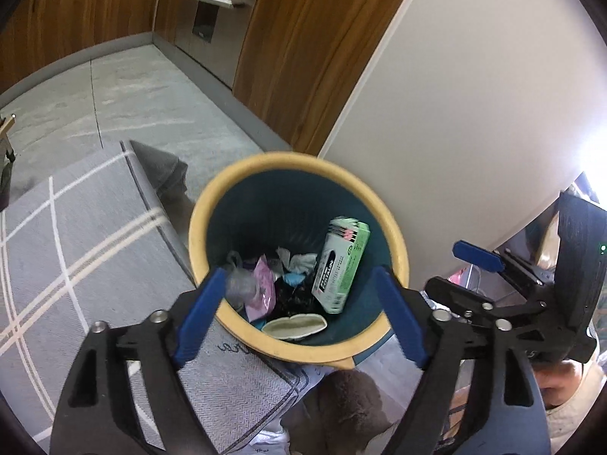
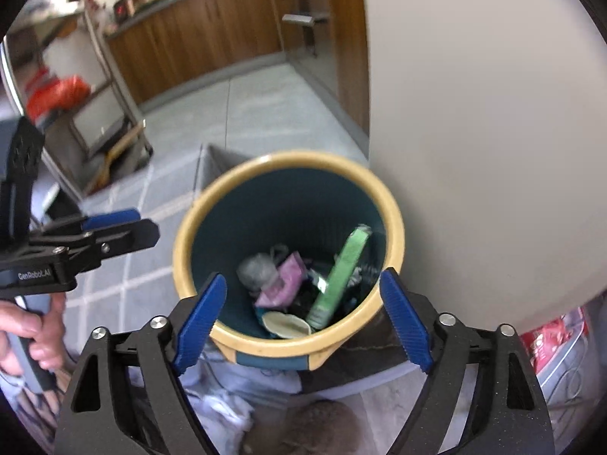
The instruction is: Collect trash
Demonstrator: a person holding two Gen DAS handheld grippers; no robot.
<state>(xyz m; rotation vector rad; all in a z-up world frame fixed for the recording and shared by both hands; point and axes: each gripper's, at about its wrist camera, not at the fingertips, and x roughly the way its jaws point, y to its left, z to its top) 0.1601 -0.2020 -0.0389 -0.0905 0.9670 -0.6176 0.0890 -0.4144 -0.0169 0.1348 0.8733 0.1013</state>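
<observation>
— Where do your tools stand?

— I hold my left tool (image 1: 299, 318) and my right tool (image 2: 301, 320) over the trash bin (image 1: 398, 242), each with its blue fingers (image 1: 199, 316) spread wide apart and nothing between them. Both look down into the bin's mouth from the near side.

— And the trash?

— It lies in the bottom of the bin, which stands on the floor just beside a white wall (image 1: 474, 113), at the edge of a grey striped rug (image 1: 76, 246). The green and white box (image 1: 339, 263) leans on end against the bin's inner wall, long axis running from the bottom up toward the far rim. To its left sit a pink packet (image 1: 261, 290), a crumpled white tissue (image 1: 297, 259) and a clear plastic wad (image 1: 239, 284). A pale flat oval piece (image 1: 294, 326) lies nearest me, long axis crosswise.
</observation>
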